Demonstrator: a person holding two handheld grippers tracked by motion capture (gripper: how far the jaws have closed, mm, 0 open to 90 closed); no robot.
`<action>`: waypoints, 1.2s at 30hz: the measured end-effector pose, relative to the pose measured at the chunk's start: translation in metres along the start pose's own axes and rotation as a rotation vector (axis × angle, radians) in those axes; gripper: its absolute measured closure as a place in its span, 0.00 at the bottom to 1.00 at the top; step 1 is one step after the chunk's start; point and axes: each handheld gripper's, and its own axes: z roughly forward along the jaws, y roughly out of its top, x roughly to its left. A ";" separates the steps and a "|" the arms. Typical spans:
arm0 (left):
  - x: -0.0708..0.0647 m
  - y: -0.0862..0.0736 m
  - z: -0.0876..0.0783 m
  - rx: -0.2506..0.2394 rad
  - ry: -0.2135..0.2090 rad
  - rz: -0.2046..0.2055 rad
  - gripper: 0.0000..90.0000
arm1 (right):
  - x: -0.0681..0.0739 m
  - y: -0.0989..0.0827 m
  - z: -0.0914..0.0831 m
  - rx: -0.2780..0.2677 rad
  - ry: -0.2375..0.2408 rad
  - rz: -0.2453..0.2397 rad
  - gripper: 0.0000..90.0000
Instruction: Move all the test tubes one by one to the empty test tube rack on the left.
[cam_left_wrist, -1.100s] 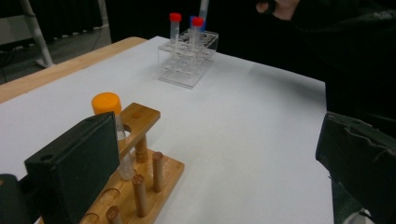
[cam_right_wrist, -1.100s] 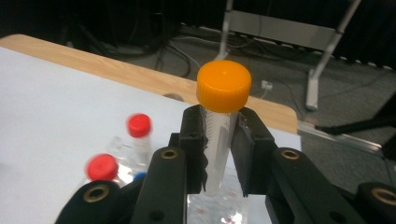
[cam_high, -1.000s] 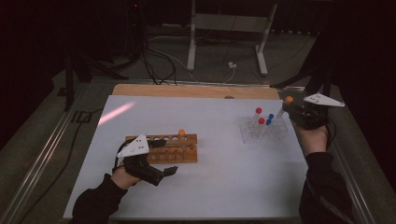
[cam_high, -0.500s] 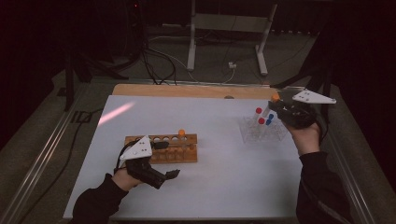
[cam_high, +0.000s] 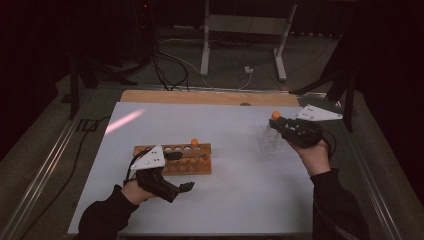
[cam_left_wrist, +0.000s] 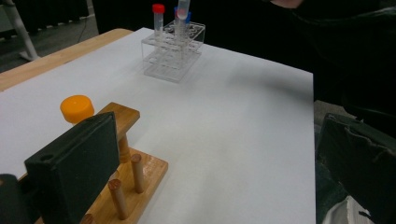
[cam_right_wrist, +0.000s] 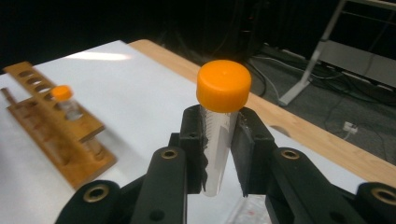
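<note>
Landmark: wooden rack. Left gripper at rack's near-left end, jaws wide, holding nothing. Right of rack, well apart: clear rack; right gripper above it, clamped on orange-capped tube. Left gripper view reveals red-capped tube in clear rack.

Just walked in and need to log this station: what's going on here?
A person works with two handheld grippers. The right gripper is shut on an orange-capped tube, held above the clear rack. The left gripper, jaws open, rests by the wooden rack, which has one orange-capped tube in it.
</note>
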 end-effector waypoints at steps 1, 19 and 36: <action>0.000 0.001 0.000 -0.001 0.000 -0.001 0.01 | 0.003 0.000 0.000 0.002 0.012 -0.003 0.83; -0.005 0.016 0.007 0.001 -0.051 0.009 0.02 | 0.062 -0.020 0.017 0.052 0.202 -0.071 0.83; -0.011 0.030 0.015 -0.004 -0.090 0.014 0.02 | 0.113 -0.030 0.029 0.096 0.359 -0.129 0.83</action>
